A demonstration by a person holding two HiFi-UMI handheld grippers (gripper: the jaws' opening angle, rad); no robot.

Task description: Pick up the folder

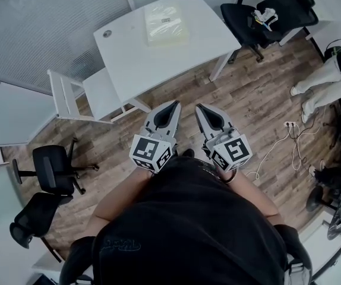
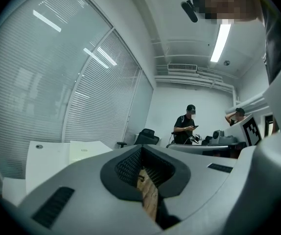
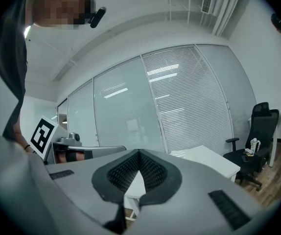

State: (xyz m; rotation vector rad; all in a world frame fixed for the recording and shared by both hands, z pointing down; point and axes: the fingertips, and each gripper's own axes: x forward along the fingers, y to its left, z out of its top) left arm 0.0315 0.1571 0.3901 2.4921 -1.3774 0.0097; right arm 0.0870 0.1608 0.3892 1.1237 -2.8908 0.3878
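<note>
Pale yellowish plastic is what the folder [image 1: 166,24] seems to be made of, though from this far off we can't be sure. It lies flat on the white table [image 1: 129,58] in the upper middle of the head view, well apart from us. Our left tool [image 1: 173,106] and right tool [image 1: 199,107] sit side by side at the frame's centre, each with its jaws closed on nothing. We judge the folder light, thin, floppy and slick. We would pinch it at one edge near a corner and steady the opposite side with the other tool.
</note>
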